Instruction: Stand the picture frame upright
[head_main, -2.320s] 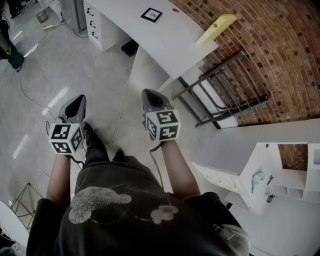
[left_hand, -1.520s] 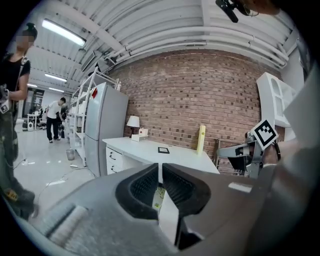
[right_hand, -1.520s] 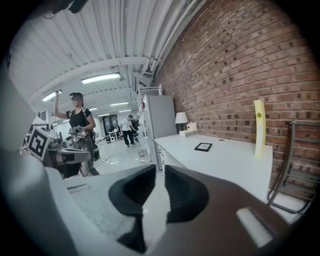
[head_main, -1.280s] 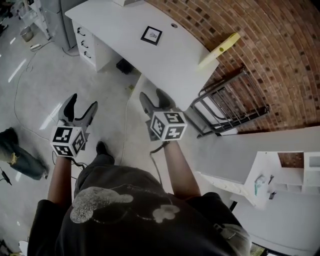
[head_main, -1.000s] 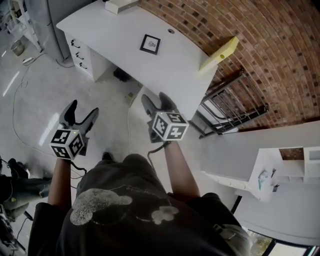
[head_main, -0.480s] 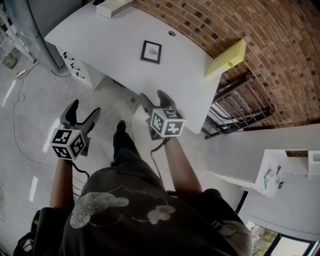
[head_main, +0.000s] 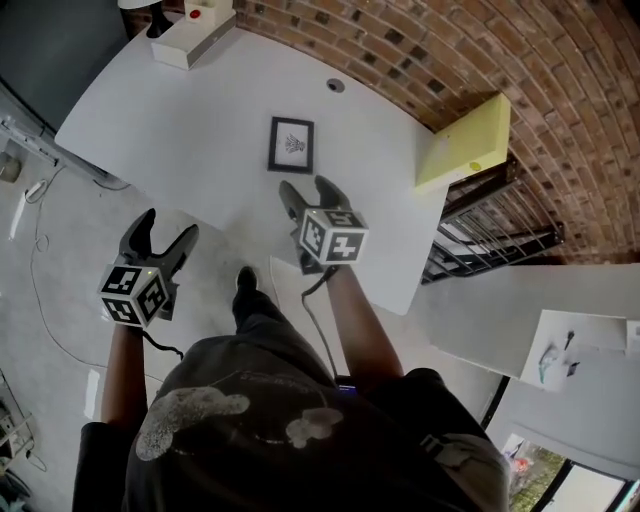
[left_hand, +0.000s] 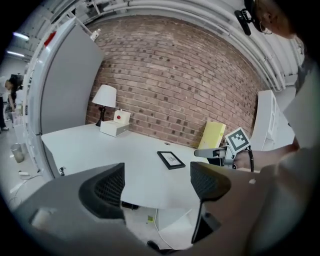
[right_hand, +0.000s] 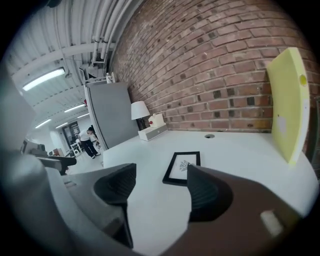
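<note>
On the worktop (head_main: 180, 130) the frame (head_main: 291, 144) lies flat, just ahead of the right tool (head_main: 304, 188). That tool and the left tool (head_main: 170, 222) both gape wide, empty. The frame looks light, stiff, perhaps glazed; pinch one edge gently.

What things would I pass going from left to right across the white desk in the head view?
White rectangular box with a red button → black rectangular picture frame lying flat → small round grey cable hole → pale yellow flat board.
</note>
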